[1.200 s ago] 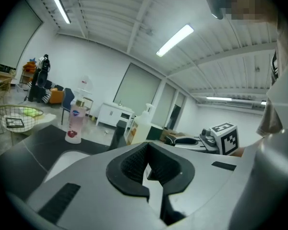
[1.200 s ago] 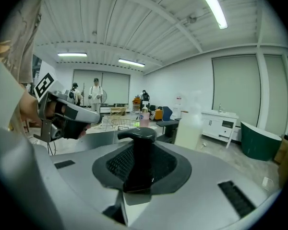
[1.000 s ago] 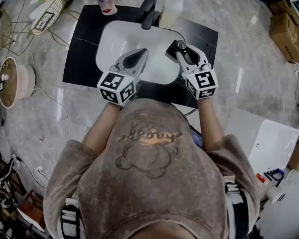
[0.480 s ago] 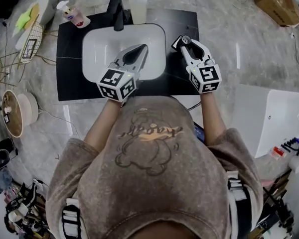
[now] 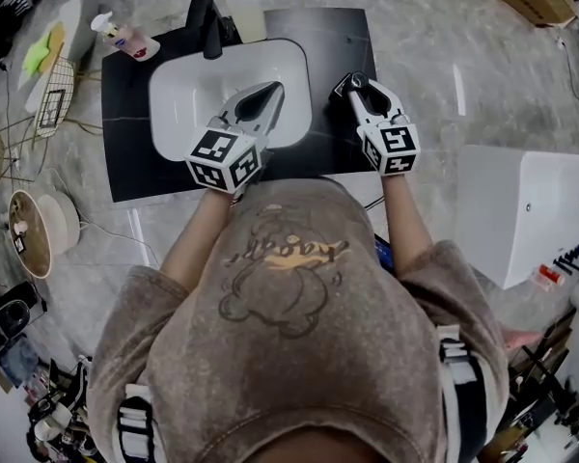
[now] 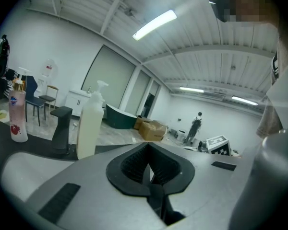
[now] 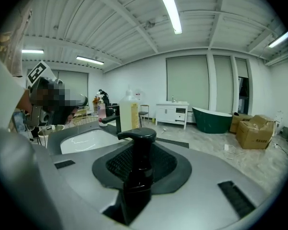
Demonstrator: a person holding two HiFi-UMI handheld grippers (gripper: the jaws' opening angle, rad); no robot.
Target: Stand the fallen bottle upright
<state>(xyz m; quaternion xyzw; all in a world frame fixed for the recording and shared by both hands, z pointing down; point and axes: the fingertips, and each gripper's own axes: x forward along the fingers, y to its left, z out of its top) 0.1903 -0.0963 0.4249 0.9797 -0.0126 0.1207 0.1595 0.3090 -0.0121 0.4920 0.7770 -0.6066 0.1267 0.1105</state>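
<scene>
A: Entry one, right gripper [image 5: 353,85]?
B: Fingers [image 7: 169,170] clamped on black pump bottle [image 7: 137,169], pump head uppermost. Located upper centre of the head view, over black tabletop [image 5: 343,37], just right of white sink [image 5: 174,95].
A: Entry two, left gripper [image 5: 268,93]?
B: Fingers together, nothing between them; over the sink's lower right part.
A: Top of frame?
B: Black faucet [image 5: 205,22], translucent bottle [image 5: 243,3], pink bottle [image 5: 125,39], all standing.

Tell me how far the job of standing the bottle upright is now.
Done: the dark pump bottle looks upright, pump head on top. In hand: the right gripper is shut on it beside the white sink. Left: rest it on the black countertop and let go; its base is hidden.
</scene>
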